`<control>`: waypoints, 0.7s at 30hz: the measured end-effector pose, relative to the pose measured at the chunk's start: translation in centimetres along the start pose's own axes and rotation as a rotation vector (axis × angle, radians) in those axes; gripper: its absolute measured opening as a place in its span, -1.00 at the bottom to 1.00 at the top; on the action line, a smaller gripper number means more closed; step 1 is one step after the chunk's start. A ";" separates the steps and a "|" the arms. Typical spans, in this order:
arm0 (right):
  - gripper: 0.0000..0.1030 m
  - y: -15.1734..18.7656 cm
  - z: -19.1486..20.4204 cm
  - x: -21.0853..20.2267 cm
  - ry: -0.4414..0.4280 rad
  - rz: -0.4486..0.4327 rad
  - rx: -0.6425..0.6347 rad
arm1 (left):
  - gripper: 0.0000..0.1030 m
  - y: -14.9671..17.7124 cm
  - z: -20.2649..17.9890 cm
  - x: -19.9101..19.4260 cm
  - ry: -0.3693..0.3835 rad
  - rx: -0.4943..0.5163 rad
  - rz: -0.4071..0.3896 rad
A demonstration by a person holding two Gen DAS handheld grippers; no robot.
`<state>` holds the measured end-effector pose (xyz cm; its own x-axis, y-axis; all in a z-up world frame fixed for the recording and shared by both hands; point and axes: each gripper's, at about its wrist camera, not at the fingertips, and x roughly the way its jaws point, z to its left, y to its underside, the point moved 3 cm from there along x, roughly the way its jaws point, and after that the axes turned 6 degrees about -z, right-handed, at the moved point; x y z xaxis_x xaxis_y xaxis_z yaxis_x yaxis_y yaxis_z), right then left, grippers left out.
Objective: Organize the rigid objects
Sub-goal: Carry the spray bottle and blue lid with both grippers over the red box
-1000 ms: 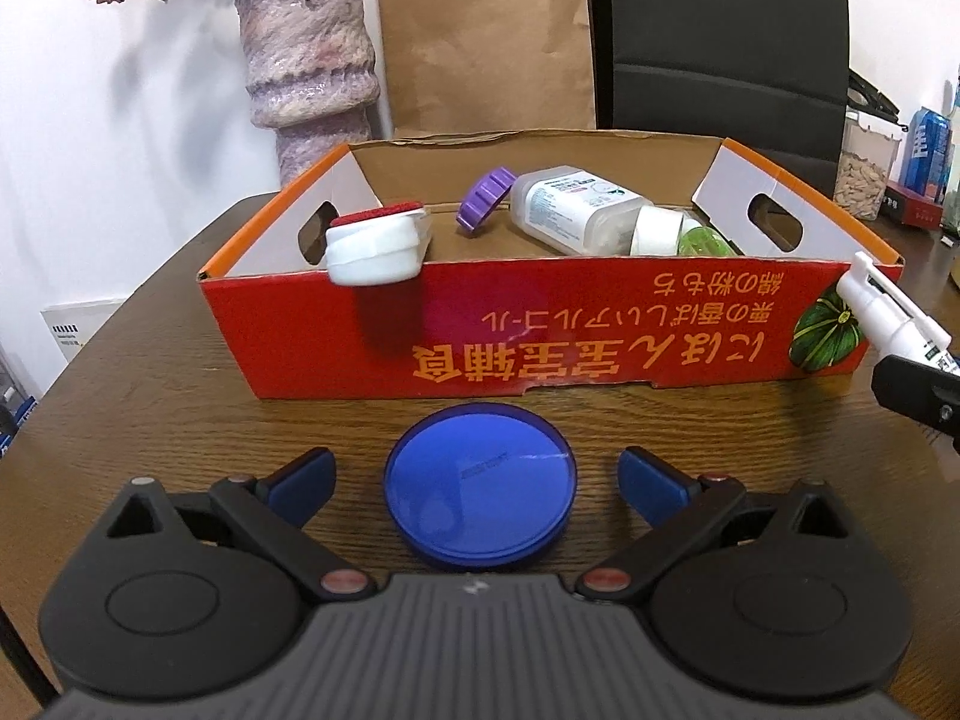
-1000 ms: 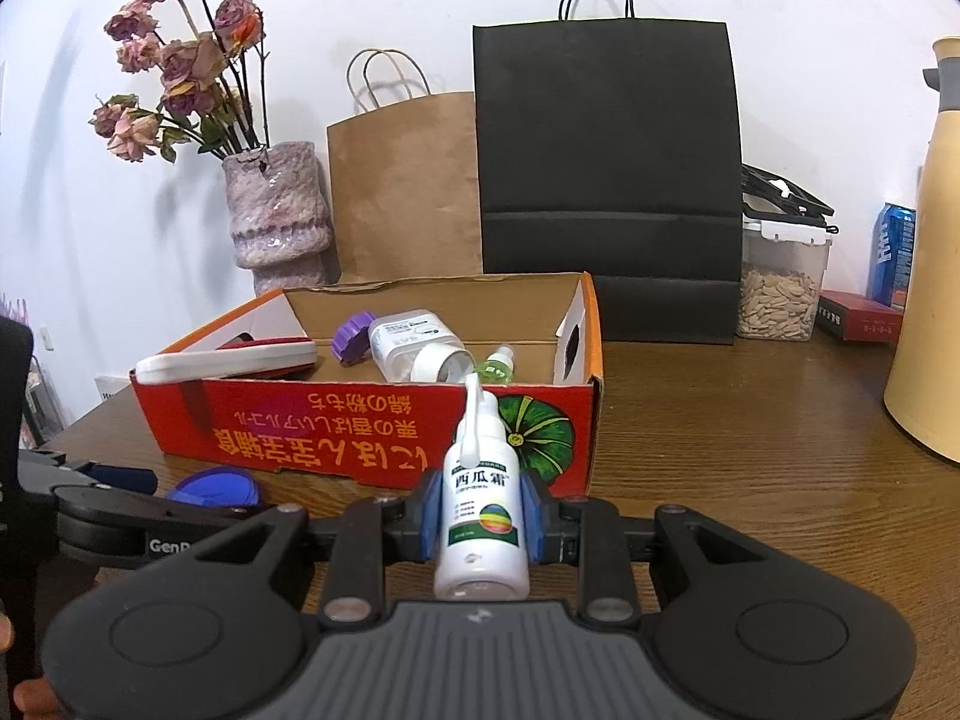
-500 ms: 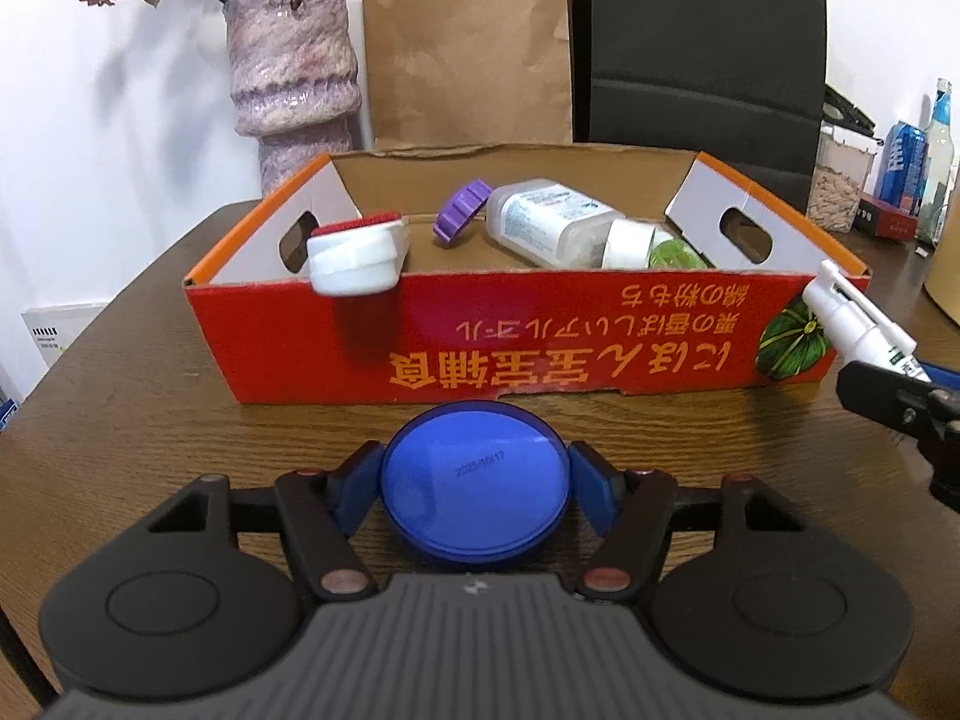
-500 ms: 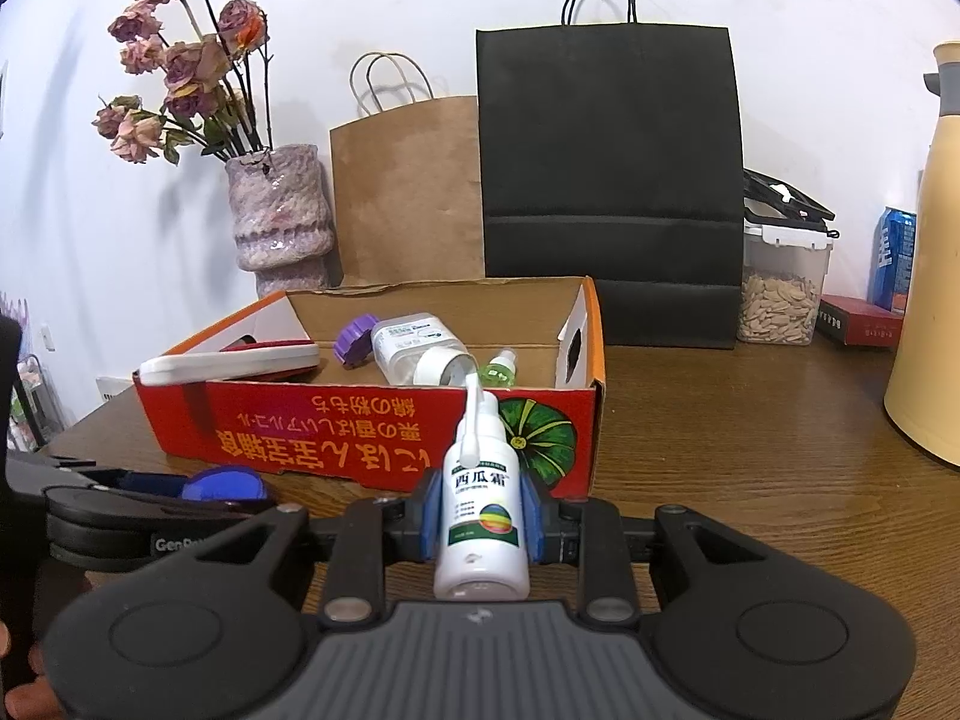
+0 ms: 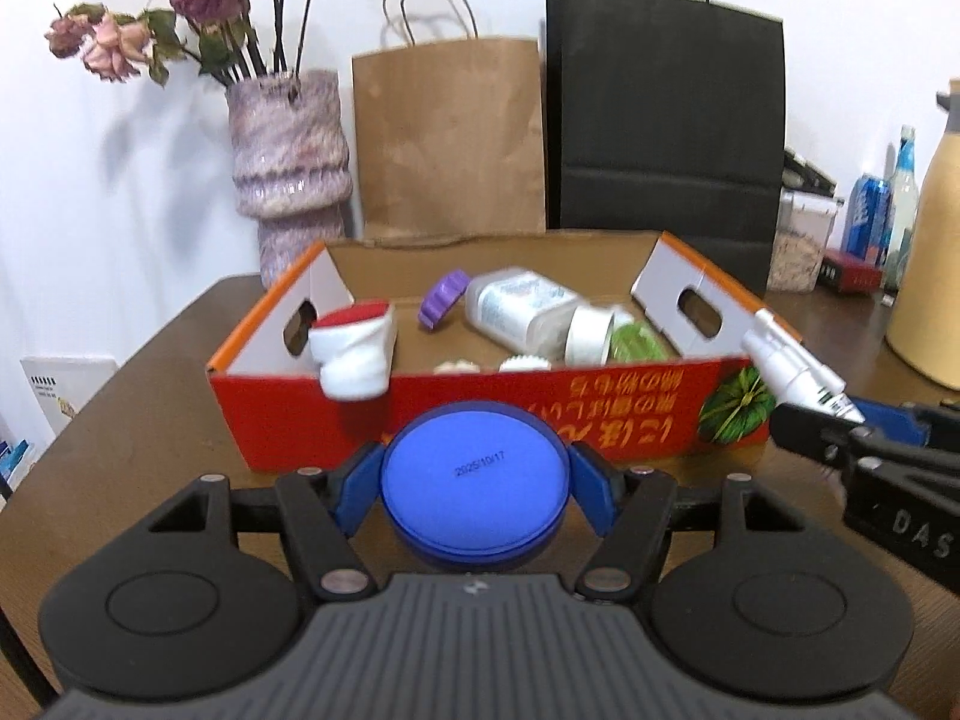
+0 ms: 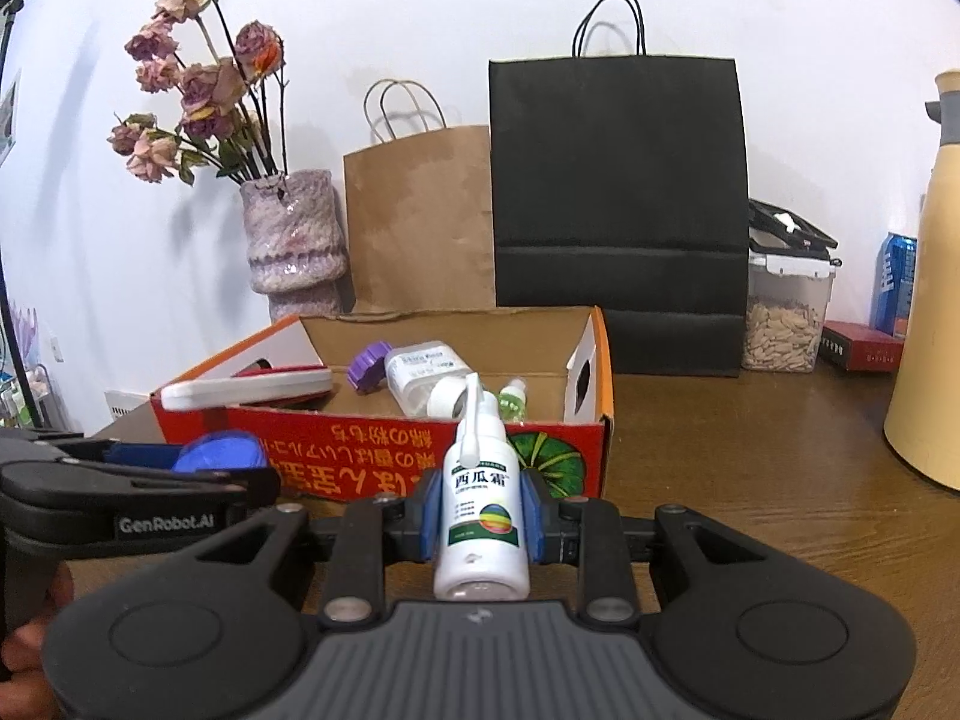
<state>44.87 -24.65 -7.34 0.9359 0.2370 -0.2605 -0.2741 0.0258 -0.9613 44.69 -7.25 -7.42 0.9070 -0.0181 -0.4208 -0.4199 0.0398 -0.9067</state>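
The left gripper (image 5: 474, 483) clamps a round blue lid (image 5: 474, 483) between its blue pads, one pad on each side of the rim; a printed date shows on the lid's flat face, and the lid sits clear of the wooden table (image 5: 150, 396), just in front of the red cardboard box (image 5: 540, 414). The jaws have just closed in on it from a wide spread. The right gripper (image 6: 482, 516) is squeezed tight on a white spray bottle (image 6: 482, 516), nozzle pointing up and forward, its base towards the camera, close to the box's right front corner with the green pumpkin print. Inside the box lie a purple ridged cap (image 5: 442, 302), a white bottle on its side (image 5: 519, 309), a white roll of tape (image 5: 591, 333) and a small green-capped bottle (image 6: 513, 399); a white-and-red container (image 5: 354, 348) rests across the left front rim. Behind the box stand a purple vase (image 6: 294, 234) of dried roses, a brown paper bag (image 6: 420, 222) and a black paper bag (image 6: 618, 210).
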 end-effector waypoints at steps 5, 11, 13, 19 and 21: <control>-0.49 -0.8 0.3 -0.4 -0.006 -0.030 -0.007 | 0.32 -1.3 -0.1 -0.8 0.005 -0.017 -0.051; -0.49 -1.8 0.5 -0.2 -0.010 -0.063 -0.013 | 0.32 -2.8 -0.1 -0.9 -0.006 -0.043 -0.092; -0.49 -2.1 0.6 -0.1 -0.011 -0.073 -0.018 | 0.32 -3.3 0.0 -0.8 -0.010 -0.049 -0.109; -0.49 -3.1 0.7 0.8 -0.017 -0.098 -0.020 | 0.32 -4.6 0.1 -0.4 -0.021 -0.066 -0.145; -0.49 -3.4 0.7 1.2 -0.019 -0.101 -0.019 | 0.32 -5.0 0.1 0.0 -0.021 -0.074 -0.150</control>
<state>46.81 -23.81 -4.38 0.9543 0.2523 -0.1602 -0.1737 0.0320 -0.9843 46.77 -7.33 -2.85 0.9598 0.0029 -0.2805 -0.2802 -0.0355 -0.9593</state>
